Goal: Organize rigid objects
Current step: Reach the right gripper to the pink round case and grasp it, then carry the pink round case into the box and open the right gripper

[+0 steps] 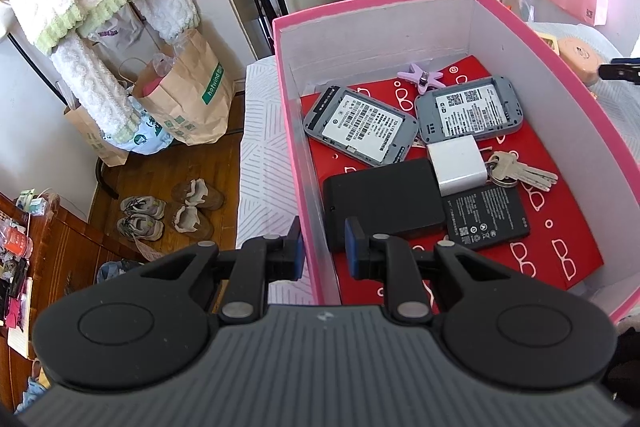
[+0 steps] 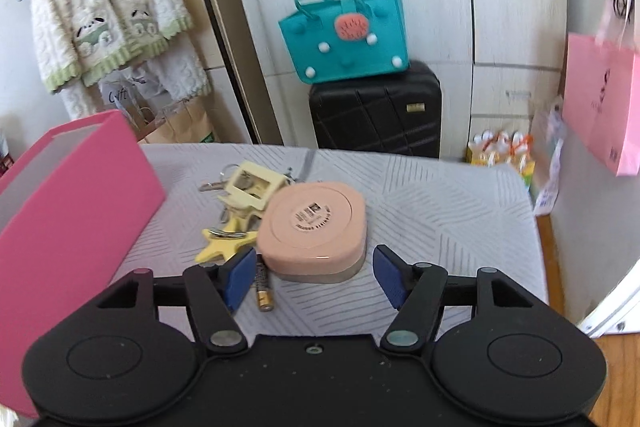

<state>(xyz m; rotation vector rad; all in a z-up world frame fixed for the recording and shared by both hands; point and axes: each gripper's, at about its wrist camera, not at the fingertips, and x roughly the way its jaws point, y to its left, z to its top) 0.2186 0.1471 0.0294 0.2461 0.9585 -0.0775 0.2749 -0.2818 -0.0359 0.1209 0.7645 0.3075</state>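
We take the pink box (image 1: 520, 39) as our landmark. In the left wrist view, our left gripper (image 1: 323, 251) straddles the box's near left wall: one blue pad sits just outside the wall and the other just inside, with the wall running between them. The jaws are only narrowly parted, and we cannot tell whether the pads actually press on the cardboard.

Inside the box, on its red patterned lining (image 1: 568, 227), we see two grey devices with label stickers (image 1: 362, 129) (image 1: 468, 115) side by side toward the far end, a purple star clip (image 1: 420, 77) beyond them, a white adapter (image 1: 458, 165) near the middle with a bunch of keys (image 1: 520, 173) just to its right, a black battery (image 1: 486, 217) in front of the adapter, and a black case (image 1: 380, 205) nearest our left gripper.

In the right wrist view, our right gripper (image 2: 314, 277) hovers outside the box, to its right, over the grey striped cloth (image 2: 440, 211). Its jaws stand wide apart and hold nothing. Between and just beyond the fingers lies a peach rounded case (image 2: 314, 227). An AA battery (image 2: 263, 287) lies just beside the left pad, and a yellow star clip (image 2: 224, 243) and a cream keyring frame (image 2: 252, 185) with keys lie between the peach case and the box.
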